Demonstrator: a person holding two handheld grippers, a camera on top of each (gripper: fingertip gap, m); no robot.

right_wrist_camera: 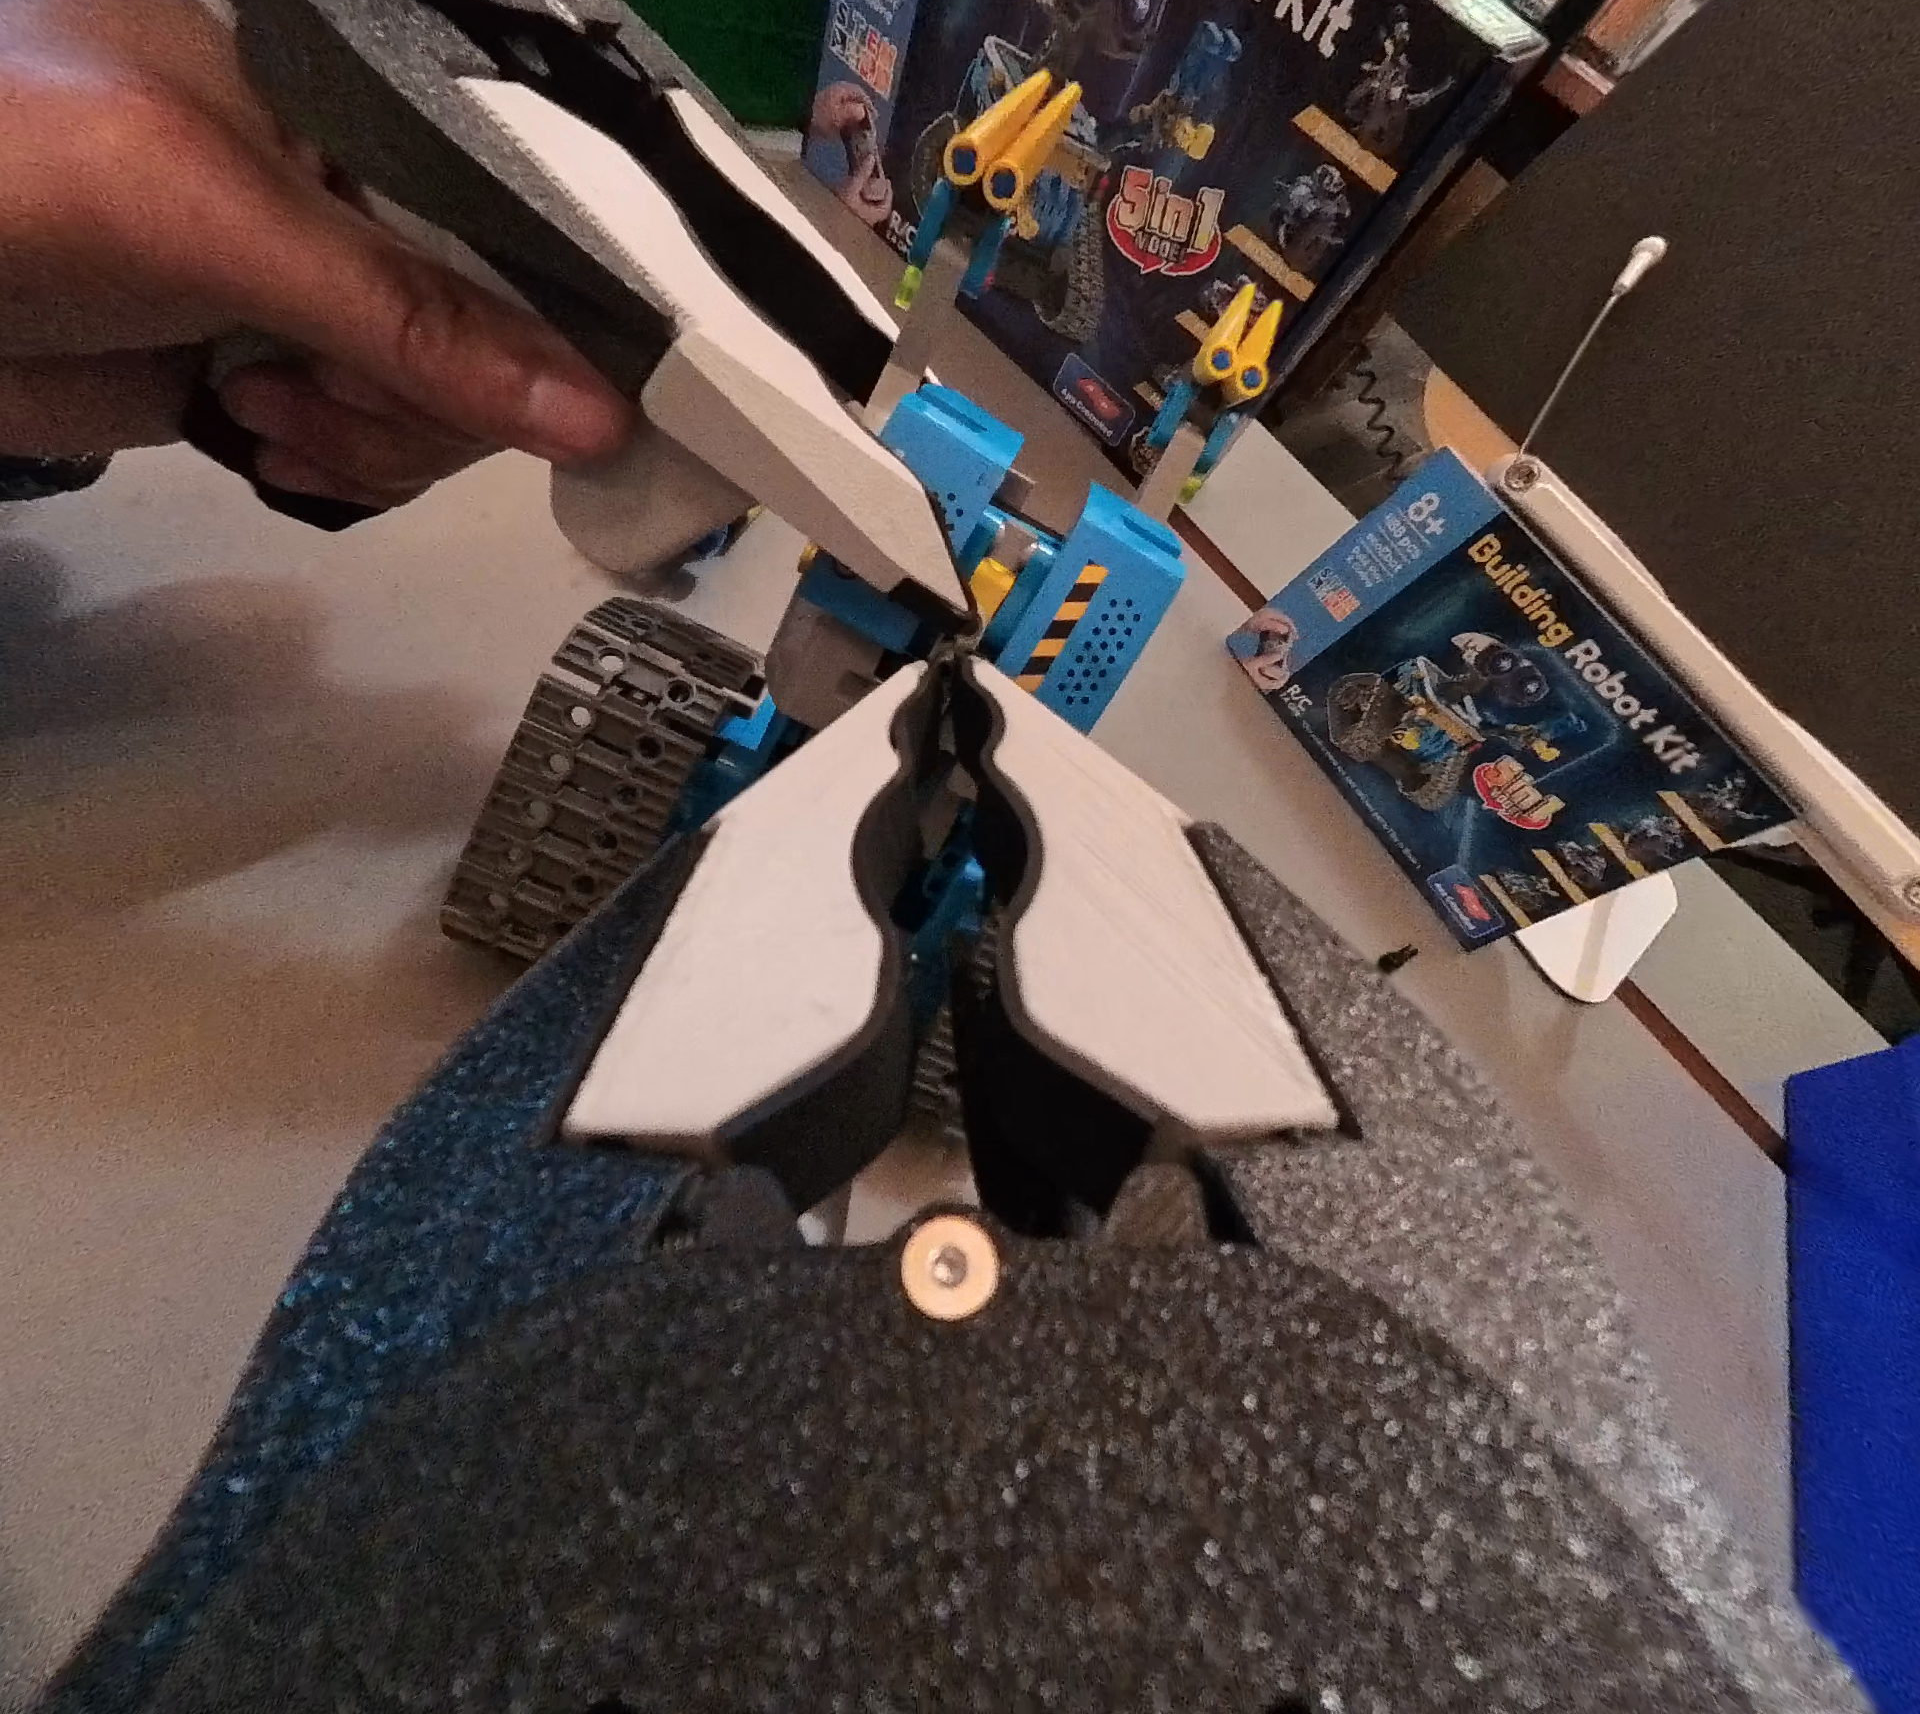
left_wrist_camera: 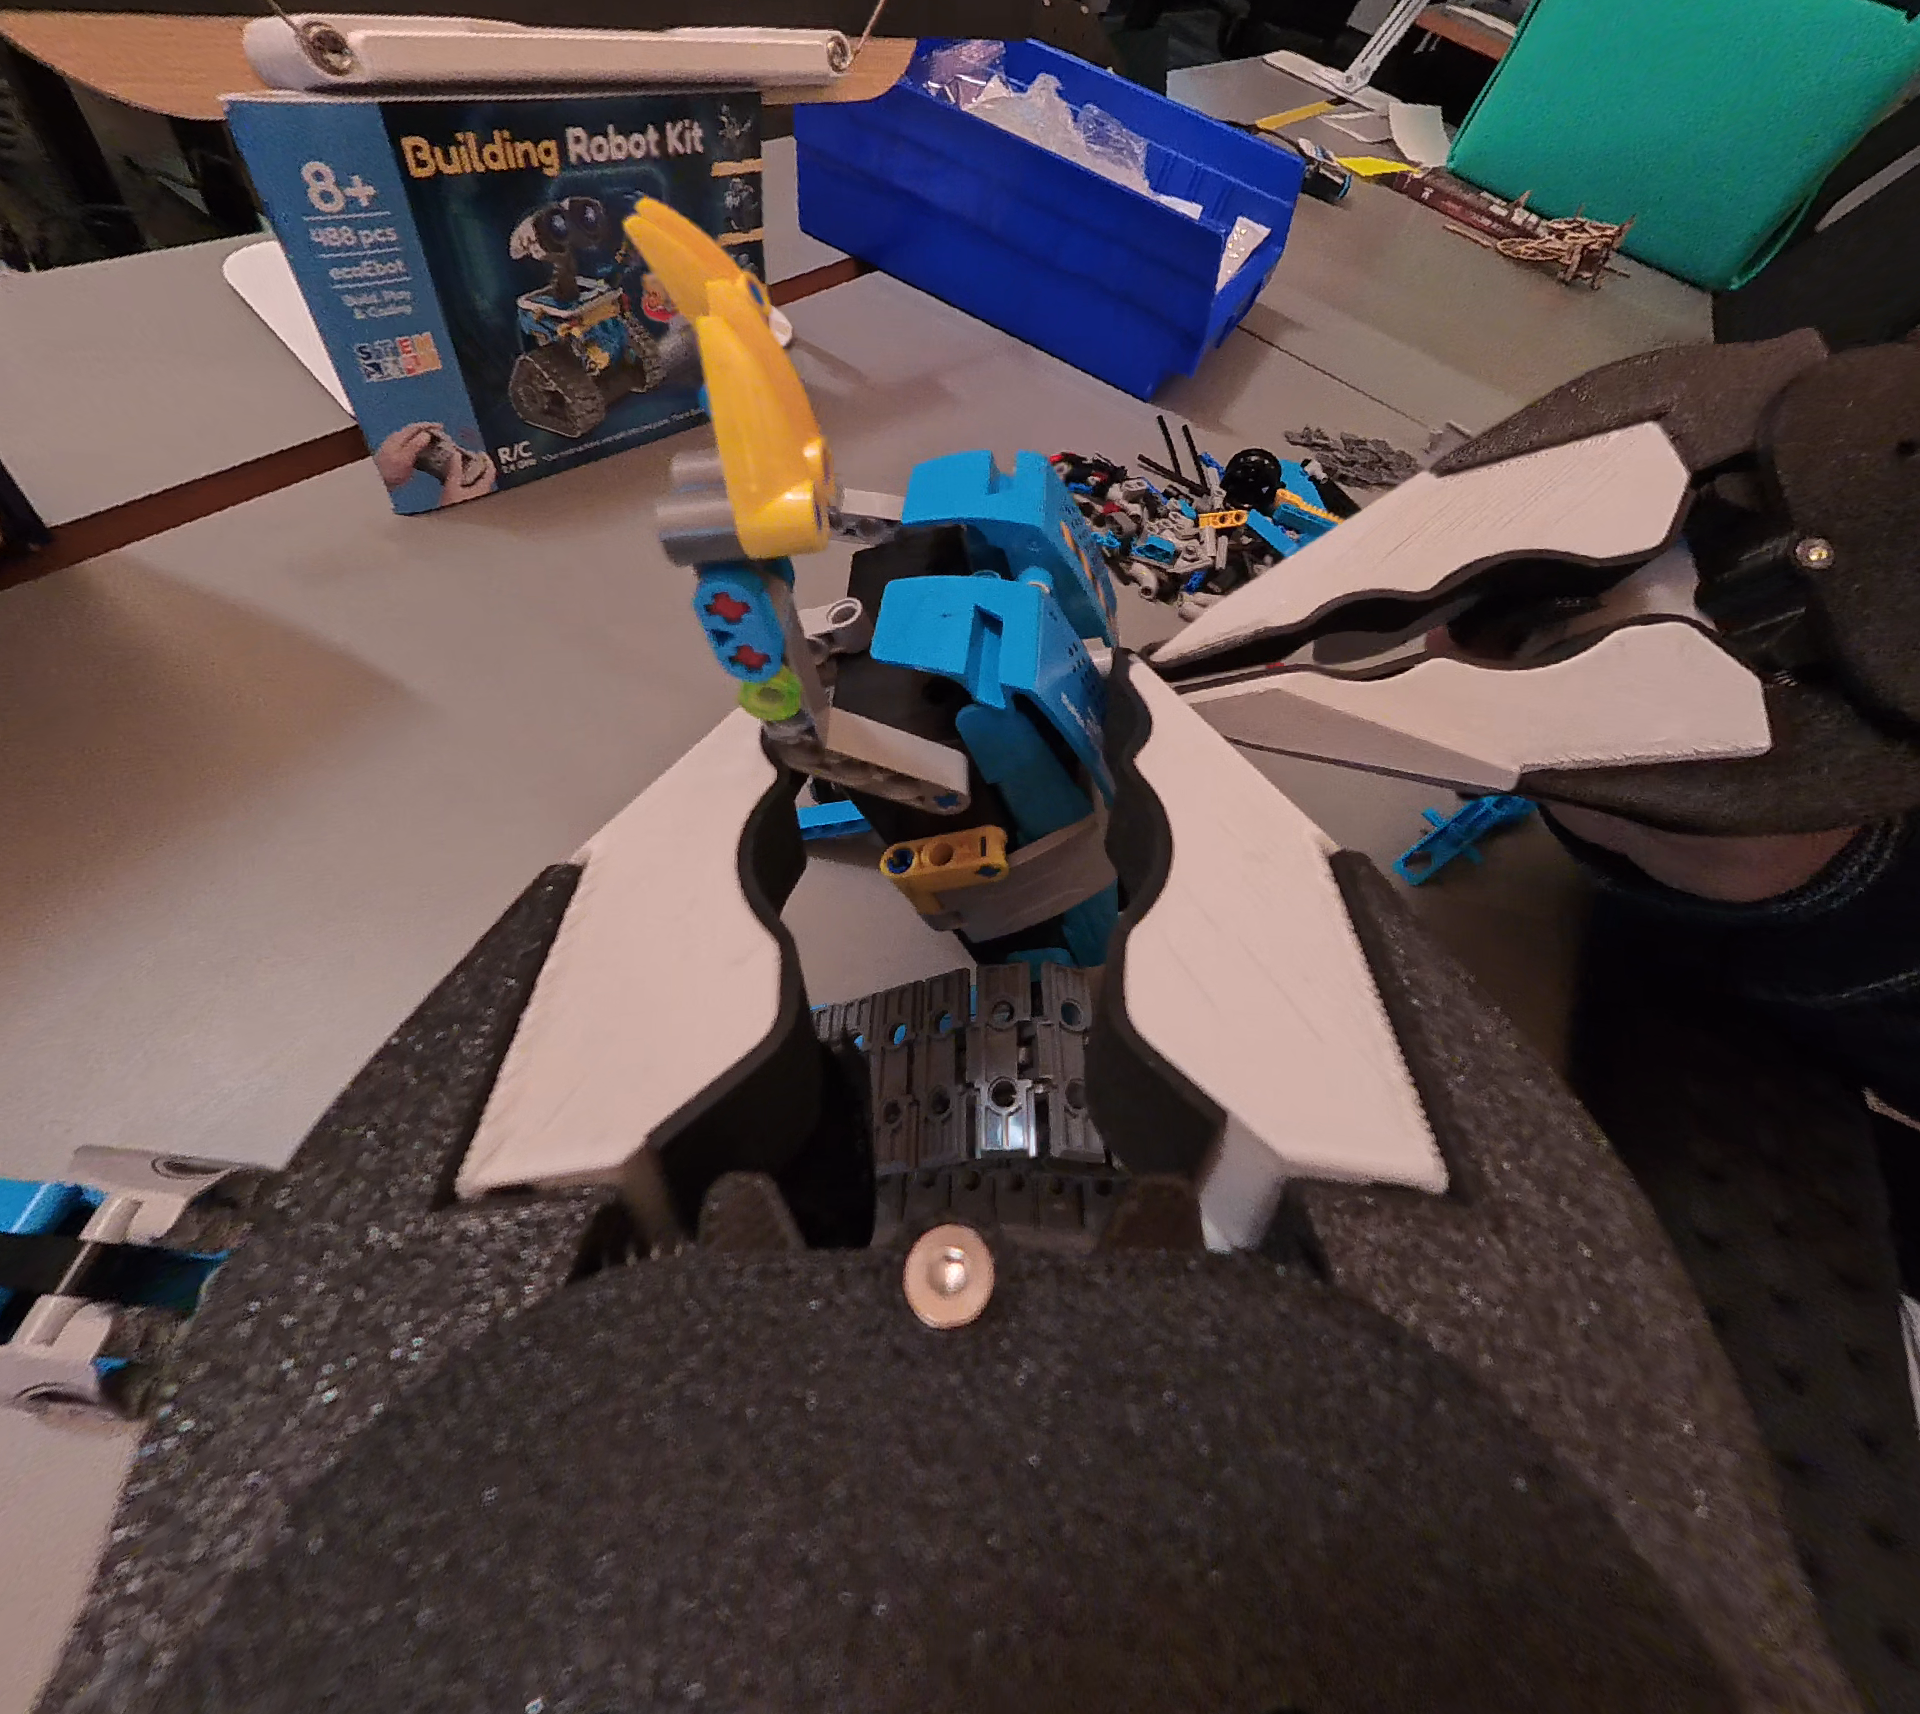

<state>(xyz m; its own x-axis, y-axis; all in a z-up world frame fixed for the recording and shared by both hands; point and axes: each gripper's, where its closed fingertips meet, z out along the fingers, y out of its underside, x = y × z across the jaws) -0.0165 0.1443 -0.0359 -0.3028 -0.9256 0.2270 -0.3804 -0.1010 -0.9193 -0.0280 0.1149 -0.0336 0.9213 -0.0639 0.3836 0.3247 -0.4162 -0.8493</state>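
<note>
The left gripper [left_wrist_camera: 951,729] is clamped on the blue body of a toy robot [left_wrist_camera: 997,625], whose grey track [left_wrist_camera: 977,1072] lies between the fingers. The right gripper [right_wrist_camera: 951,662] is closed, its tips pinched at the robot's side; whether a small part is caught there cannot be told. A yellow claw arm [left_wrist_camera: 748,397] is raised above the robot. On the grey table [left_wrist_camera: 260,781], a heap of loose parts [left_wrist_camera: 1195,511] is seen just behind, a kit box [left_wrist_camera: 499,293] and a blue bin [left_wrist_camera: 1039,210] farther back.
</note>
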